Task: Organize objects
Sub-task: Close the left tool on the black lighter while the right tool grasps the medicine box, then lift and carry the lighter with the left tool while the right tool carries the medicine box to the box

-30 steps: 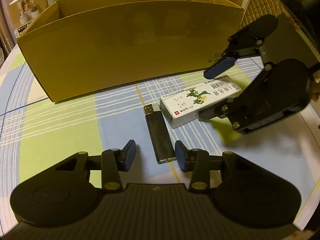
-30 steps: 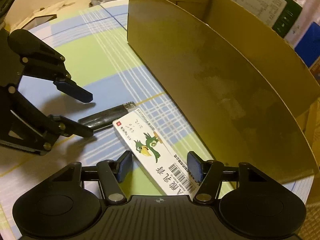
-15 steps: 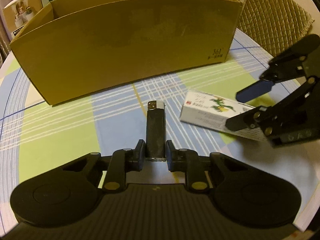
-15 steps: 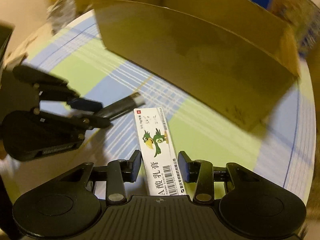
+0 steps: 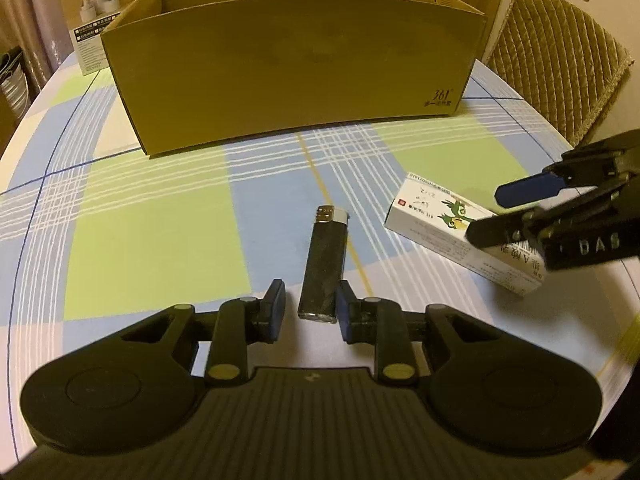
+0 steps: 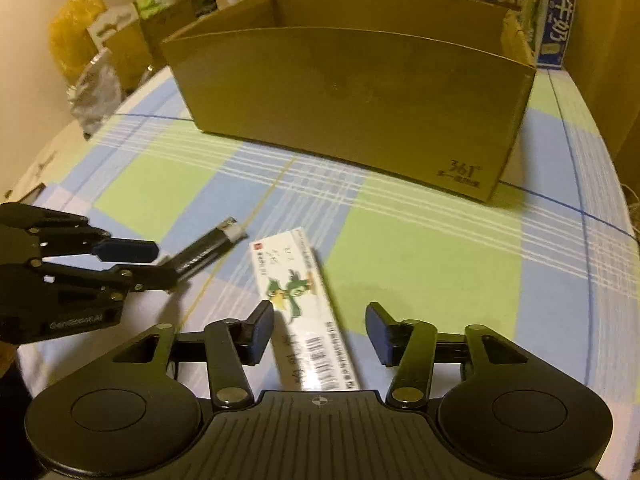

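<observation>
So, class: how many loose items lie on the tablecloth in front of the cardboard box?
2: a lighter between the left gripper's fingers, and a white carton between the right gripper's. The box's inside is hidden.

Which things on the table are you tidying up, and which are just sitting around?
For the job:
lighter, lying between the left gripper fingers
white medicine box, between the right gripper fingers
open cardboard box, probably where they go

Just lying about:
quilted chair cushion
printed boxes behind the cardboard box
plastic bags
</observation>
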Demonstrator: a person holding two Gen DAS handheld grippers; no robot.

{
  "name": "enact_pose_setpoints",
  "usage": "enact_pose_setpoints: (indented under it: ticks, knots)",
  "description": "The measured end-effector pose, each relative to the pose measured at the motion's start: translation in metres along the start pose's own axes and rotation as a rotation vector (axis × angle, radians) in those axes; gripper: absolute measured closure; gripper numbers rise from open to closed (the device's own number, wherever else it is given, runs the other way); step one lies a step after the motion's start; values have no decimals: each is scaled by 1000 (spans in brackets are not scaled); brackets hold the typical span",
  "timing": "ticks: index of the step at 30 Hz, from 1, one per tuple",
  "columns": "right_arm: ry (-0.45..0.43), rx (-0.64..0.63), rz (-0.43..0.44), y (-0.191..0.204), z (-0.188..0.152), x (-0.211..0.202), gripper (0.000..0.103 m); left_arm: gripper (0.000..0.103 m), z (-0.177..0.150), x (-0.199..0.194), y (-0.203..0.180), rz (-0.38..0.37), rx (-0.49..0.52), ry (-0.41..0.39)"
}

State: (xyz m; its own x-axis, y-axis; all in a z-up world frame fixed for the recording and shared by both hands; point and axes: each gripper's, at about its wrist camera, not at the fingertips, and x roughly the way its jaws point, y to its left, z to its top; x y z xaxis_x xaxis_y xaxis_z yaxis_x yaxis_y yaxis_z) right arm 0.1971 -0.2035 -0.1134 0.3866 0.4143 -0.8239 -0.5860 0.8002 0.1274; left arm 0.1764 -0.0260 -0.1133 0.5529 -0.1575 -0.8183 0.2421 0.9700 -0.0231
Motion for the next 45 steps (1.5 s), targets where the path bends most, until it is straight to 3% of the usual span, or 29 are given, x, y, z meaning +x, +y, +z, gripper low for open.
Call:
enact_pose_setpoints:
  ticks: [4, 7, 8, 11, 20, 24, 45]
  knots:
    - [-8, -91, -4, 14, -11, 9, 54, 78, 4, 3, -2, 0, 19, -15]
    - [-42, -86, -5, 18, -20, 13, 55, 77, 5, 3, -4, -1, 34, -29]
    - [-51, -74, -22, 19, -22, 14, 64, 77, 4, 4, -5, -2, 40, -32]
    - [-70, -36, -59, 17, -25, 14, 67, 75, 4, 7, -9, -1, 67, -45]
    - [-93, -18, -85, 16, -26, 13, 67, 74, 5, 22, -14, 14, 102, -69]
    - [-104, -28, -82, 17, -24, 15, 67, 84, 3, 23, -16, 5, 101, -76]
    - [-91, -58, -87, 21, -23, 22, 67, 85, -1, 17, -21, 46, 77, -67]
